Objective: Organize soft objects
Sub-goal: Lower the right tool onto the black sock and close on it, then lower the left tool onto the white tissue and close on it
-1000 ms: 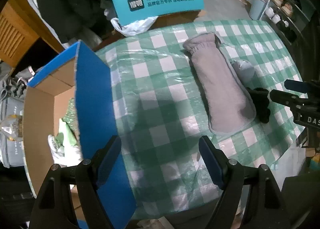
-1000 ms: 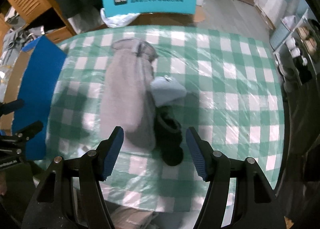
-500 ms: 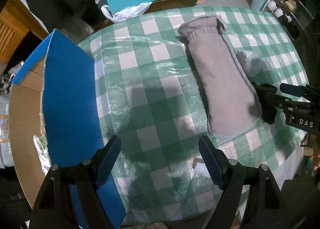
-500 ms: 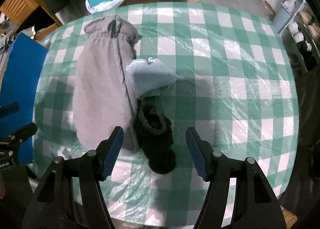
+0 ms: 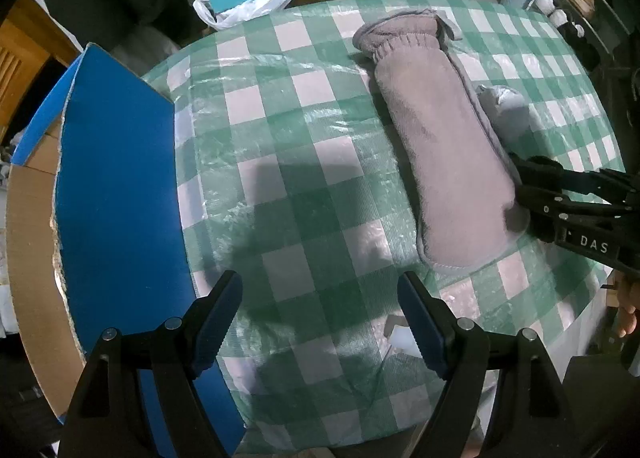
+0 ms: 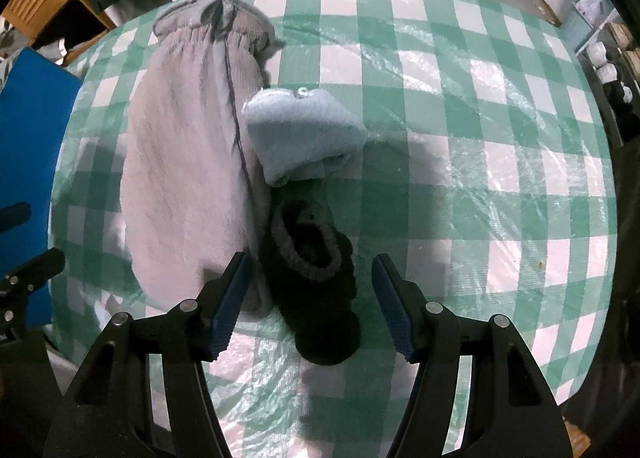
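Our right gripper point(image 6: 310, 300) has dropped closer over the last second and now straddles the black sock point(image 6: 316, 282) at 6 o'clock, jaws wide and empty. We judge a grasp is next. At 12 o'clock of it lies the blue sock point(image 6: 304, 134), at 10 o'clock the grey mitten point(image 6: 184, 162). Our left gripper point(image 5: 320, 322), wide and empty, has drifted off the blue box point(image 5: 116, 186) toward the worktop point(image 5: 304, 194).

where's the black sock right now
In the right wrist view the black sock lies on the checked tablecloth between the open right gripper, touching the grey pouch, below the blue sock.
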Action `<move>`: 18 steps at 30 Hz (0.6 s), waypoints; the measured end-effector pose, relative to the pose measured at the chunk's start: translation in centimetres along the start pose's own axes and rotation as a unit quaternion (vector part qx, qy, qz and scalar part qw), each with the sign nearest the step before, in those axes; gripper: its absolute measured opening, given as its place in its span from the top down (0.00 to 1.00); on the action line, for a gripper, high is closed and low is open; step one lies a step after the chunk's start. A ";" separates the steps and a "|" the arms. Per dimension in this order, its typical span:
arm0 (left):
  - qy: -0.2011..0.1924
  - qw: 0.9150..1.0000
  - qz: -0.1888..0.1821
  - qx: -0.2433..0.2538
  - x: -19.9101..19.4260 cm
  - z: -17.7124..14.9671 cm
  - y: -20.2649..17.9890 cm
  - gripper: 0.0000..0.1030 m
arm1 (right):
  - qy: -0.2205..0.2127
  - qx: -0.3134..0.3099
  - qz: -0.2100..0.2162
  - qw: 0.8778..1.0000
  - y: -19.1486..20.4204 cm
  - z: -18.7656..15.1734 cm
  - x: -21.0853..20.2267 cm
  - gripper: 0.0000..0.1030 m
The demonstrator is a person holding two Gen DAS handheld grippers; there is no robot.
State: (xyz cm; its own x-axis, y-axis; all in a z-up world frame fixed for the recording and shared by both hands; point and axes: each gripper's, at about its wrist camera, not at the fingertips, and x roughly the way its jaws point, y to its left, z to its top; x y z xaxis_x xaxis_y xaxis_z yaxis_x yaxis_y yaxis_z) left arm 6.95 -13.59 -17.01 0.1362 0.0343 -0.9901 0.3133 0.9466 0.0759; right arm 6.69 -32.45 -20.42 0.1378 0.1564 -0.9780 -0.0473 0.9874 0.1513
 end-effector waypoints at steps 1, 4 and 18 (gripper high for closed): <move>0.000 1.000 0.000 0.001 0.0 0.0 0.0 0.21 | 0.002 -0.001 0.001 1.000 0.0 -0.1 0.1 0.51; 0.003 1.000 0.000 0.001 0.4 0.1 -0.1 0.21 | 0.003 -0.002 0.004 1.000 0.0 -0.1 0.1 0.59; 0.006 1.000 -0.015 0.008 0.3 -0.9 -0.6 0.21 | -0.018 0.001 -0.003 1.000 0.3 -1.2 -3.2 0.65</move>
State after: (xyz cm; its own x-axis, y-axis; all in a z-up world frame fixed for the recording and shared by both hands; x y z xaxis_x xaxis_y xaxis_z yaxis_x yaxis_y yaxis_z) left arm 5.98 -13.87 -17.44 0.1152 0.0098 -0.9933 0.3326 0.9419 0.0479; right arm 5.04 -32.65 -17.45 0.1741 0.1510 -0.9731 -0.0445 0.9884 0.1454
